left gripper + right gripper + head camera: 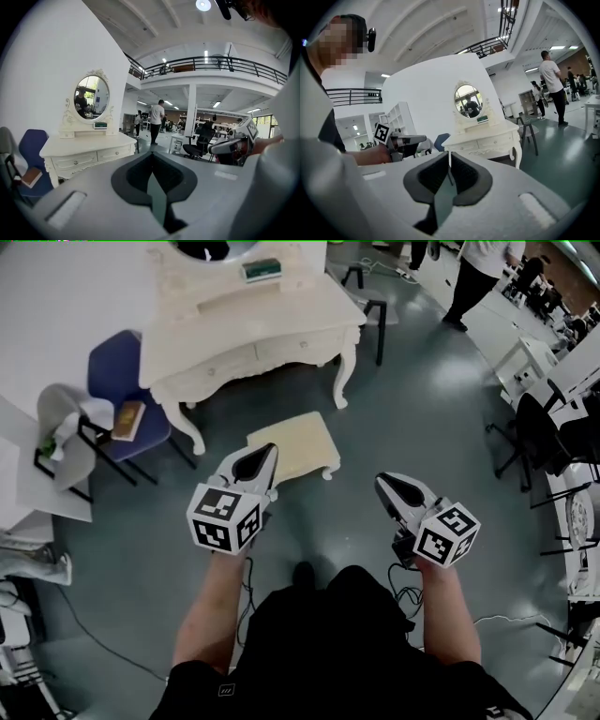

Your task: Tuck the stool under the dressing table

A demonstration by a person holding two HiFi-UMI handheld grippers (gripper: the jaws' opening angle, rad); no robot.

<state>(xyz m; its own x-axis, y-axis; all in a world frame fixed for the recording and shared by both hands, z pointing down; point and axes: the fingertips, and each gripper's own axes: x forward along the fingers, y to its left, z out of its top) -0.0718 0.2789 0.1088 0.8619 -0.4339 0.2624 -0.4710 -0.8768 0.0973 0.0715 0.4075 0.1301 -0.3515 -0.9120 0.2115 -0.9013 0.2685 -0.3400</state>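
Observation:
The cream stool stands on the grey floor in front of the cream dressing table, outside its leg space. My left gripper hangs over the stool's near left edge, jaws shut and empty; I cannot tell if it touches. My right gripper is shut and empty too, above bare floor to the right of the stool. In the left gripper view the shut jaws point past the dressing table with its oval mirror. The right gripper view shows the table ahead and the left gripper. Neither gripper view shows the stool.
A blue chair with a book on it and a grey chair stand left of the table. A black stool is behind its right end. A person stands far right. Black office chairs line the right side. Cables lie by my feet.

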